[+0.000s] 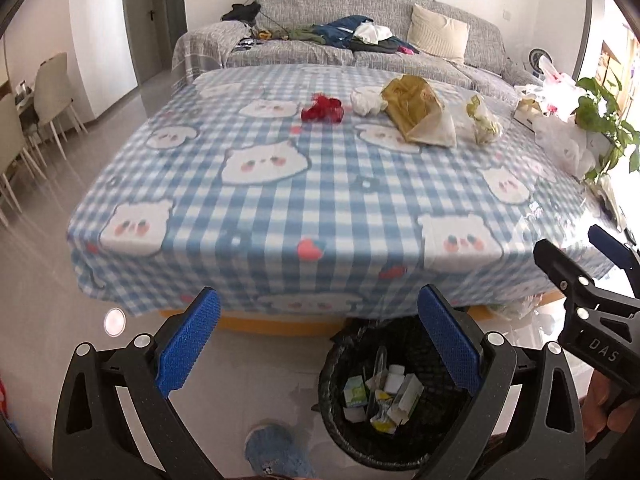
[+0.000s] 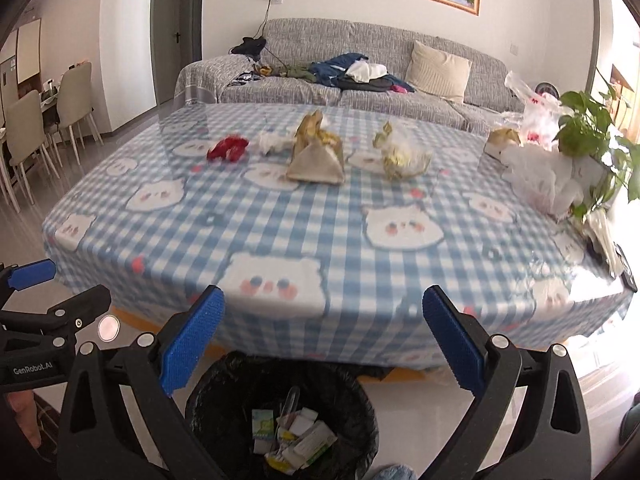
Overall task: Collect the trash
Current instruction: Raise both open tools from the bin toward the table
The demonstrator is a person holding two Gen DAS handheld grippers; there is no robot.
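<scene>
On the far half of the blue checked table [image 1: 280,200] [image 2: 320,216] lie a red wrapper [image 1: 322,109] [image 2: 227,149], a crumpled white tissue [image 1: 365,101] [image 2: 274,141], a brown paper bag [image 1: 416,110] [image 2: 316,152] and a clear bag with yellowish scraps [image 1: 484,120] [image 2: 402,157]. A black-lined trash bin [image 1: 400,396] [image 2: 280,420] holding small cartons stands on the floor at the table's near edge. My left gripper [image 1: 320,340] and right gripper [image 2: 320,344] both hover open and empty above the bin. The right gripper [image 1: 576,252] also shows in the left wrist view.
White plastic bags [image 2: 540,176] and a potted green plant [image 2: 592,132] crowd the table's right end. A grey sofa [image 2: 360,80] with clothes runs behind the table. Dining chairs [image 2: 48,120] stand at the left. A blue slipper [image 1: 276,456] lies on the floor beside the bin.
</scene>
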